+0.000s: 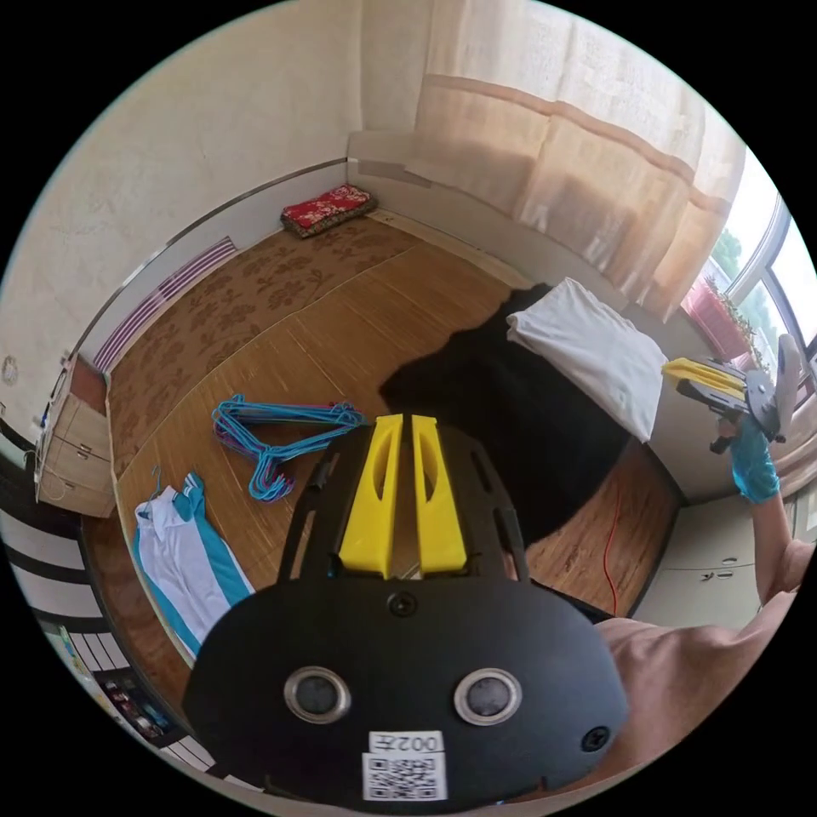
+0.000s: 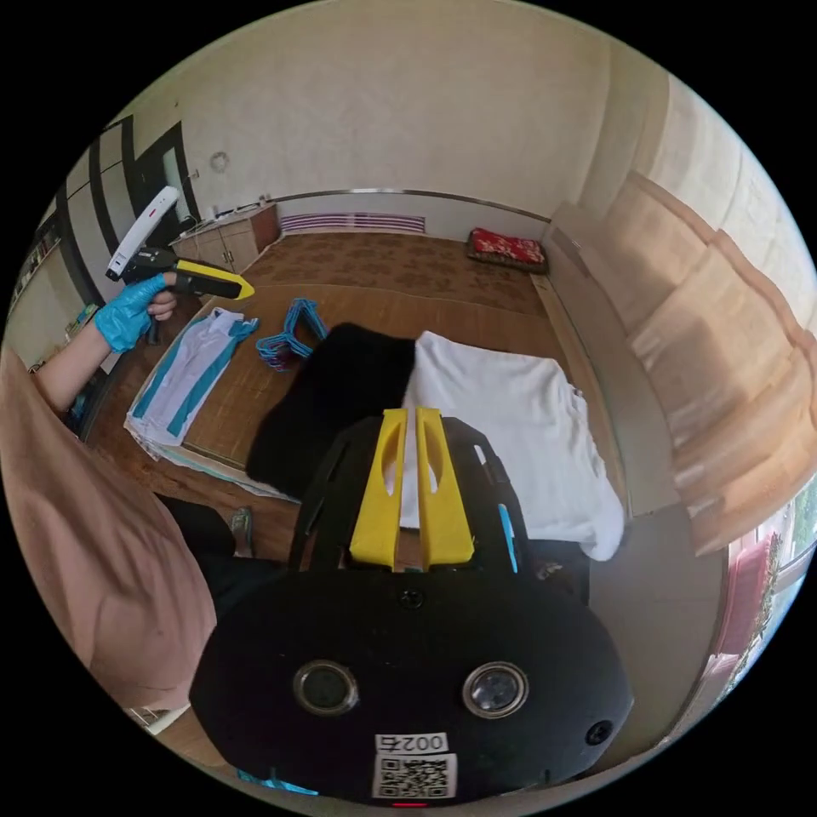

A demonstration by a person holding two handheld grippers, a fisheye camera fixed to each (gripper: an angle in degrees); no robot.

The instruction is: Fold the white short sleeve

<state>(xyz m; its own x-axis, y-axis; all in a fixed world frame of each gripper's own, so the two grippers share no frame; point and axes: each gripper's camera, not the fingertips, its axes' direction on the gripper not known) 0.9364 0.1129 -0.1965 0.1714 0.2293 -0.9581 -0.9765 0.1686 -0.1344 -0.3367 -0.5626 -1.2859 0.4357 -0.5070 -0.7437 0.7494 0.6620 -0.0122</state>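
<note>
White short sleeve (image 2: 519,425) is lying folded beside a black garment (image 2: 332,400), with blue hangers (image 2: 289,336) and a white-teal shirt (image 2: 191,370) lying farther off. Left gripper (image 1: 407,425) and right gripper (image 2: 412,421) are both hovering above, jaws closed and gripping nothing.

In your right gripper view, the short sleeve (image 2: 511,425) lies folded on the platform (image 2: 477,319), touching the dark garment (image 2: 340,400) at its left; hangers (image 2: 289,336) sit farther left, the cushion (image 2: 506,247) far behind.
</note>
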